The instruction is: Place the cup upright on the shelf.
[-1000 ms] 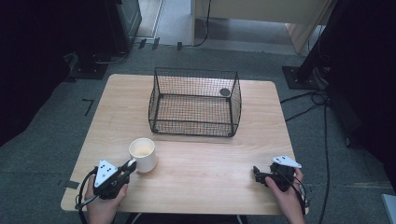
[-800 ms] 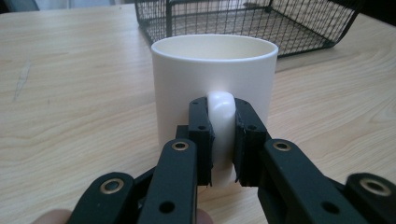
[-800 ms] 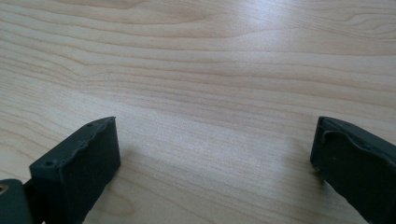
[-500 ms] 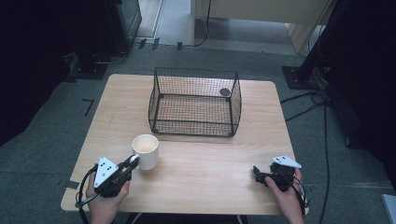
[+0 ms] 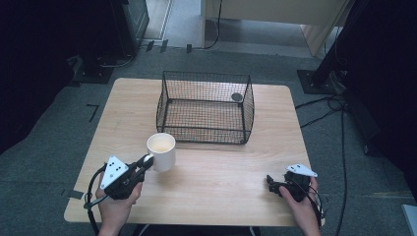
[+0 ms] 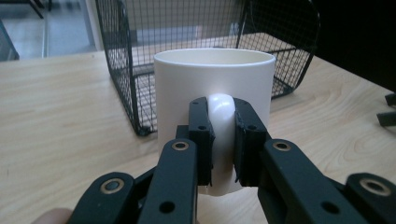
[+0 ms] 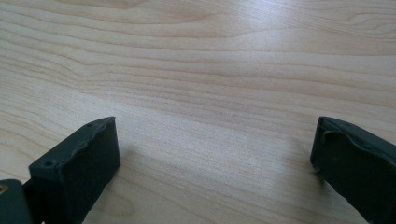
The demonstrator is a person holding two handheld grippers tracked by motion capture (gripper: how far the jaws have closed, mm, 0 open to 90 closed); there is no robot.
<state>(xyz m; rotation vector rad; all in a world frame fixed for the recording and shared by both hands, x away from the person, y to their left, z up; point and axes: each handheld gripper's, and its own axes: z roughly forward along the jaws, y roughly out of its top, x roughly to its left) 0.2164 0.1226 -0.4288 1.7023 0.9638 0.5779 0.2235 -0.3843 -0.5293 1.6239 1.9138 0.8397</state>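
Mug [image 6: 214, 100], white and ceramic, stands just off the near left corner of the wire basket [image 5: 205, 109]; it looks stiff, glossy and breakable, heavy enough to swing, so its handle [image 6: 222, 140] is the sensible hold. The left gripper [image 6: 223, 140] has its fingers [image 6: 201, 140] clamped on that handle. The right gripper [image 7: 212, 154] rests wide open over bare counter [image 7: 196, 70], holding nothing. The high view reveals the mug's inside and a small dark disc [image 5: 237, 97] in the basket; the left gripper view shows the pinch itself.

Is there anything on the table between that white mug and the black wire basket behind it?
Nothing visible: bare wooden table lies between the white ceramic mug and the black wire basket.
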